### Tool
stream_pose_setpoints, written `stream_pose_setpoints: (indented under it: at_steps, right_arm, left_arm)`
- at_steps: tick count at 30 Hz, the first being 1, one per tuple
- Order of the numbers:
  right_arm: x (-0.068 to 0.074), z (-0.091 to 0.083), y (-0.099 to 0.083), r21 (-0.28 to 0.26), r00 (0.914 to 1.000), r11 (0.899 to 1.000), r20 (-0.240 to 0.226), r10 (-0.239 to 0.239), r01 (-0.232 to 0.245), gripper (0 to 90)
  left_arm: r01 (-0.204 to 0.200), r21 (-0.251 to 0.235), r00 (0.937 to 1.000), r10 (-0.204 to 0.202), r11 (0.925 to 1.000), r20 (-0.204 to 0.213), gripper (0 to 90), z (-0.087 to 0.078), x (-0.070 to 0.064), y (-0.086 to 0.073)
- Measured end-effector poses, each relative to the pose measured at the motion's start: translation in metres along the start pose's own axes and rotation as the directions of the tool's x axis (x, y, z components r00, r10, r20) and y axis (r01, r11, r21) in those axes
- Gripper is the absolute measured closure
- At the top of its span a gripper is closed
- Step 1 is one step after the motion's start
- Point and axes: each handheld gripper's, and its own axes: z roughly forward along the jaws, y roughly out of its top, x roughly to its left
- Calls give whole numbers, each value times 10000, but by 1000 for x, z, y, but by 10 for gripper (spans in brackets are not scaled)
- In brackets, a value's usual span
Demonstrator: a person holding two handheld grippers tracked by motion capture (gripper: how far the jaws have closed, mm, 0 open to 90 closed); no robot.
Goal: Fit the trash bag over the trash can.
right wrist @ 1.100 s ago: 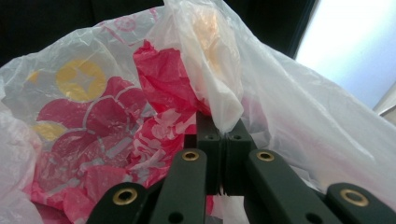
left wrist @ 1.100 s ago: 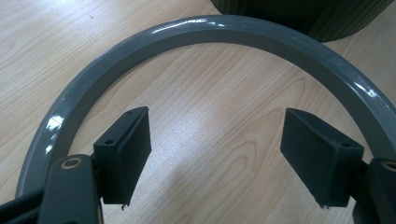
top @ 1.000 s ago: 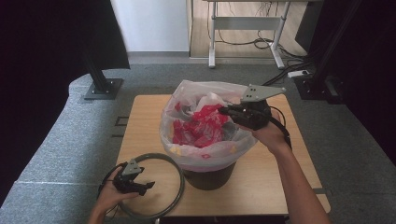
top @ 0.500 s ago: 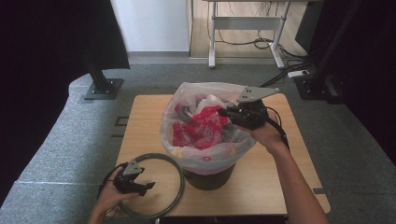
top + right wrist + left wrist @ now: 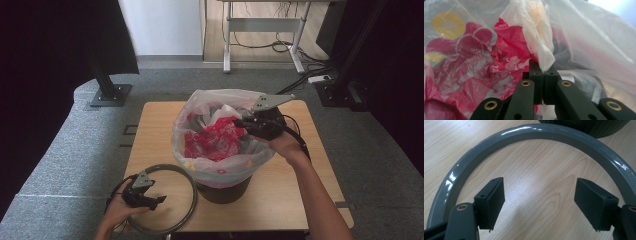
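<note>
One bin (image 5: 222, 186) stands on the table, lined with one clear bag (image 5: 220, 162), red-and-white plastic (image 5: 212, 140) bunched inside. The right gripper (image 5: 239, 121) reaches over the rim, jaws pressed together on a fold of the bag (image 5: 541, 45). One grey ring (image 5: 187, 197) lies flat just beside the bin; the left gripper (image 5: 159, 199) sits inside it, jaws wide apart, nothing between them. One light wooden table (image 5: 155, 135), grey carpet (image 5: 65, 150) around, a white desk frame (image 5: 260, 35) behind.
</note>
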Motion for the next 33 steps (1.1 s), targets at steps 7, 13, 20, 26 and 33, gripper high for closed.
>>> stream_pose_setpoints:
  at_steps: [7,13,20,26,33]
  right_arm:
    - [0,6,-3,476,10000,9989,-50,27,-25,879]
    - [-1,9,-6,693,9999,9976,-121,87,-79,879]
    - [-2,13,-9,1031,9997,9946,-196,139,-118,877]
    - [-2,19,-11,1464,9996,9891,-237,179,-142,876]
    - [-1,25,-14,1949,9992,9807,-352,197,-124,876]
  left_arm:
    - [33,-15,10000,-33,10000,-4,245,1,0,0]
    - [-15,48,10000,15,10000,12,245,1,0,0]
    - [-26,94,10000,26,10000,30,245,2,0,0]
    - [-35,92,10000,35,10000,43,245,2,-1,0]
    - [-17,138,10000,16,9999,61,245,2,0,-1]
